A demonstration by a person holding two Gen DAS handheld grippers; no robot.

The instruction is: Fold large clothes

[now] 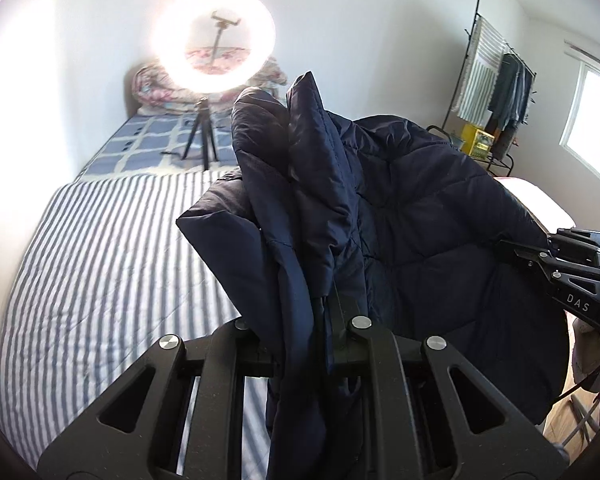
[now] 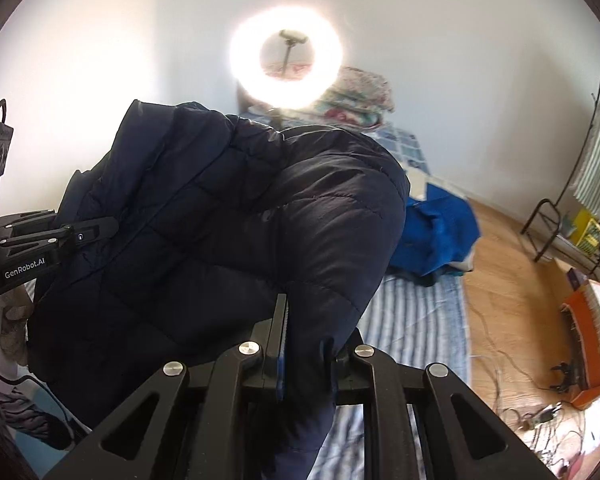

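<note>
Jacket (image 1: 420, 208) clamped by L gripper (image 1: 324, 320) & R gripper (image 2: 304, 320) | blue cloth (image 2: 436, 232), prob. garment, R view only

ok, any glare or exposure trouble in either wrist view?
Left wrist: ring light blooms to white, washing out the wall around it; navy jacket reads near black, quilting faint. Right wrist: same bloom from the ring light, jacket underexposed. Both views show fisheye edge bending and dark corners.

Right gripper (image 2: 300, 344) clamped on a fold of the dark navy puffer jacket (image 2: 204, 232), lifted above the striped bed (image 2: 416, 320). Left gripper (image 2: 100, 227) pinching the jacket's far edge. Beyond: lit ring light (image 2: 286, 56), blue cloth (image 2: 436, 232), folded quilts (image 2: 360, 96), wooden floor (image 2: 512, 300).
</note>
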